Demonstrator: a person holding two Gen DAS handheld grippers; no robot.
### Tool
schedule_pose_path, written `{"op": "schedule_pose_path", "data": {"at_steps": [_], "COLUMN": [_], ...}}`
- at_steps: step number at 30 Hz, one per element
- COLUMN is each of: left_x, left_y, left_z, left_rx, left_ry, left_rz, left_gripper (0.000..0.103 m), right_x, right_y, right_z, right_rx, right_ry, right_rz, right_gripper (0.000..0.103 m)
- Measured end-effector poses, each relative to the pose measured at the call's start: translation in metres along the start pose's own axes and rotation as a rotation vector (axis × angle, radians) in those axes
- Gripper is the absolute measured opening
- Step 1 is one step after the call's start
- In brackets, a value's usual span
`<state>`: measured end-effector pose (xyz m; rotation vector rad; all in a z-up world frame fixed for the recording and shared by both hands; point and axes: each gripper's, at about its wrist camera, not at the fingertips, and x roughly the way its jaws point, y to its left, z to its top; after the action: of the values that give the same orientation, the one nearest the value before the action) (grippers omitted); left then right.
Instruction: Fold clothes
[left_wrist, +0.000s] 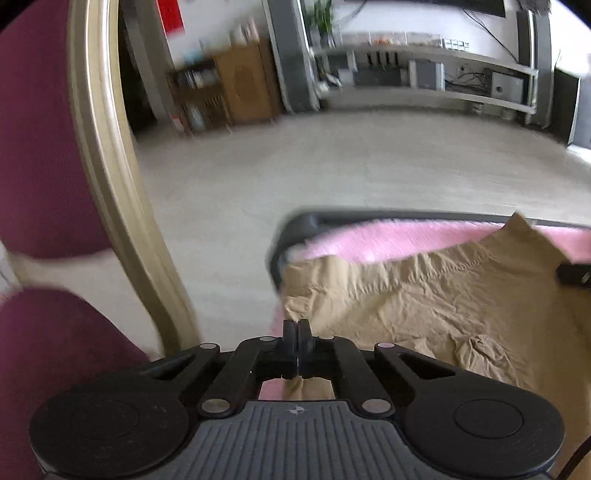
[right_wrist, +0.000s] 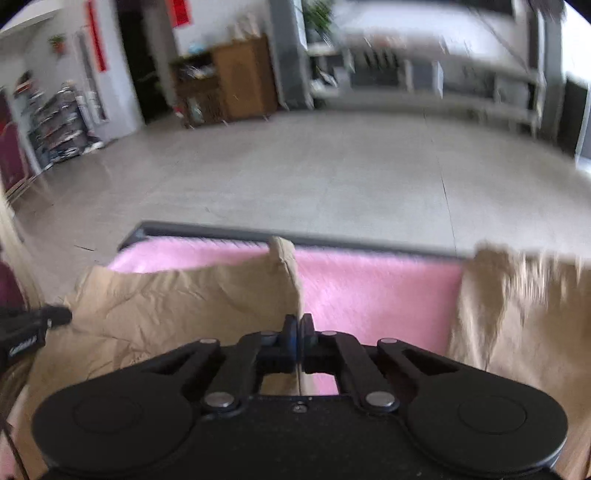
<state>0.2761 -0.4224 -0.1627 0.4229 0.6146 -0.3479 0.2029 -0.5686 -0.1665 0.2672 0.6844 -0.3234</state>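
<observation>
Both our grippers, left (left_wrist: 297, 332) and right (right_wrist: 298, 326), pinched closed on tan garment (left_wrist: 424, 295) edges; thin, limp, creasing cloth; hems grip best.

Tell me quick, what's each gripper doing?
Left gripper: closed on the tan garment.
Right gripper: closed on the same garment.

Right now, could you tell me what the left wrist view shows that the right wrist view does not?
Only the left wrist view shows the maroon chair with its cream frame, close on the left side. Only the right wrist view shows the shoe rack against the far wall and a second stretch of tan cloth at the right. Both show the tan garment on the pink blanket, the wooden cabinet, and each gripper's jaws shut on the fabric.
</observation>
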Motion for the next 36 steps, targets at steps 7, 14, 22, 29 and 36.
{"op": "schedule_pose_path", "data": {"at_steps": [7,14,22,29,36], "left_x": [0.016,-0.049,-0.222,-0.251,-0.257], "left_y": [-0.022,0.026,0.061,0.027,-0.019], "left_z": [-0.002,-0.005,-0.036,-0.11,-0.171], "left_rx": [0.15,0.023,-0.009,-0.048,-0.043], "left_ry": [-0.018,0.021,0.004,0.149,0.264], "left_rz": [0.146,0.135,-0.036,-0.222,-0.315], "left_gripper": [0.006,0.027,0.037,0.04,0.031], "right_x": [0.023,-0.032,-0.224,-0.341,-0.32], "right_y": [0.011,0.002,-0.018,-0.037,-0.094], "right_z": [0.0,0.014,0.005,-0.052,-0.166], "right_rx": [0.002,0.062,0.118,0.267,0.533], "right_ry": [0.03,0.052,-0.006,-0.011,0.114], "right_rz": [-0.032,0.0,0.123,0.165,0.118], "right_gripper": [0.006,0.036,0.051,0.073,0.061]}}
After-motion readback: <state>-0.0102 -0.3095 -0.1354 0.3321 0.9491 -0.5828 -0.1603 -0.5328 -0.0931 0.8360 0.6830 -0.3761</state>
